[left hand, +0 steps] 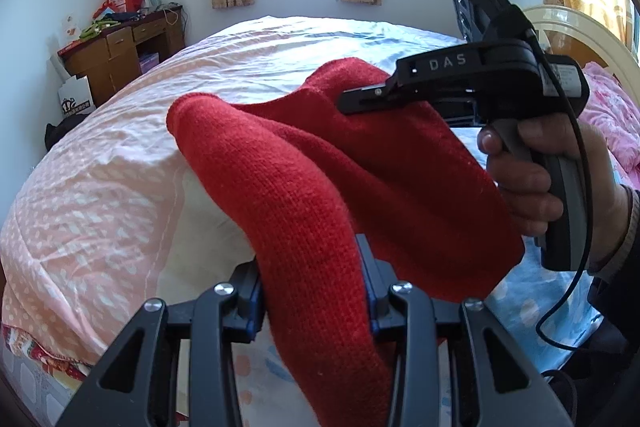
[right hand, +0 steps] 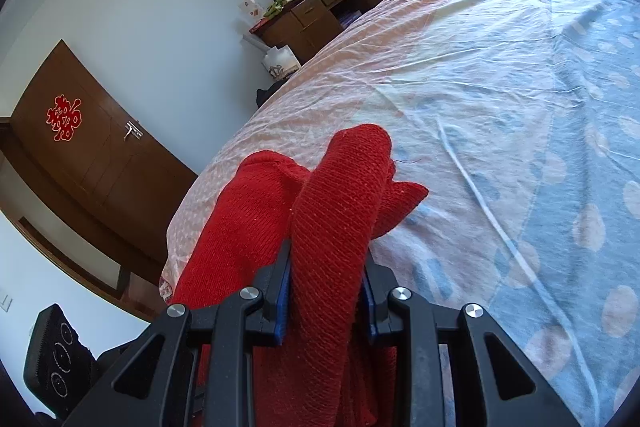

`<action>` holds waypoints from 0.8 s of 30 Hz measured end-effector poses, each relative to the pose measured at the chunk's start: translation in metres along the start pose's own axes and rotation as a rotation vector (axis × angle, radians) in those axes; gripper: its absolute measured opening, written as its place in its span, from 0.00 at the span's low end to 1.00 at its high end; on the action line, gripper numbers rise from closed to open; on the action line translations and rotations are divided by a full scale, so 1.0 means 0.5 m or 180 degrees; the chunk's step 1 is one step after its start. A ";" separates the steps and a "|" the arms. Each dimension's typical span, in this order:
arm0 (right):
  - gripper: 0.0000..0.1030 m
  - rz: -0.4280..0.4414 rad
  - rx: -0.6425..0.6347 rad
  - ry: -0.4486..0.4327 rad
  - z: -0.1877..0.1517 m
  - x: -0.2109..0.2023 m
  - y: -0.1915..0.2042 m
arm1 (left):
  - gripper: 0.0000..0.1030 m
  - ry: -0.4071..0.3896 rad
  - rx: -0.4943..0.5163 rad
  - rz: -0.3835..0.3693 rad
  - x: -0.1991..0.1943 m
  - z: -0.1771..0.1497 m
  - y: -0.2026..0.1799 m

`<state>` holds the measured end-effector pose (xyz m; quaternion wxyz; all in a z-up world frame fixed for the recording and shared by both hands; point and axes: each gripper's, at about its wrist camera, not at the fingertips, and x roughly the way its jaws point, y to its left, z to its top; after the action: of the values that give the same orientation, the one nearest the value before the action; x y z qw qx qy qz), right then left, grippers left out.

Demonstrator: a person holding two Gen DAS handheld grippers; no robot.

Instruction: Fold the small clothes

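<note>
Both my grippers, left (left hand: pixel 316 291) and right (right hand: pixel 326 291), are clamped on the red knit garment (left hand: pixel 304 179), held above the bed (left hand: pixel 120 155); thick bunched folds might slip free, landing crooked.

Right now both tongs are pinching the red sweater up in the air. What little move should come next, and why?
Probably lower it onto the bed. The left tongs and right tongs each pinch a bunched part of the sweater, and it hangs rumpled above the sheet. Laid flat, it could be smoothed out for folding.
</note>
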<state>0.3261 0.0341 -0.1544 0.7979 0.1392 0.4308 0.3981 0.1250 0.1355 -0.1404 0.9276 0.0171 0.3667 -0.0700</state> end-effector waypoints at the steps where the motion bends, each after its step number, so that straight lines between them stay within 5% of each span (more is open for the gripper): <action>1: 0.28 -0.0002 0.0005 0.0003 0.001 0.002 -0.002 | 0.38 0.0000 -0.0008 0.0003 0.000 -0.004 0.001; 7: 0.28 -0.0008 0.0025 0.0022 -0.003 0.014 -0.001 | 0.40 -0.0013 -0.0124 -0.0002 0.003 -0.032 0.005; 15: 0.36 -0.0390 -0.0045 0.0034 -0.014 0.019 -0.017 | 0.53 0.0054 -0.0193 0.0005 -0.023 -0.030 0.013; 18: 0.37 -0.0429 -0.0078 -0.0049 -0.018 -0.003 -0.013 | 0.53 -0.0135 -0.0099 0.0099 -0.070 -0.017 0.006; 24: 0.37 -0.0376 -0.0123 -0.0352 -0.021 -0.065 0.008 | 0.75 -0.0444 -0.0043 0.0373 -0.093 0.028 0.006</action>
<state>0.3057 0.0109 -0.1395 0.8450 0.1200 0.3858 0.3503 0.1011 0.1428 -0.0984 0.9534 0.0273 0.3000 -0.0142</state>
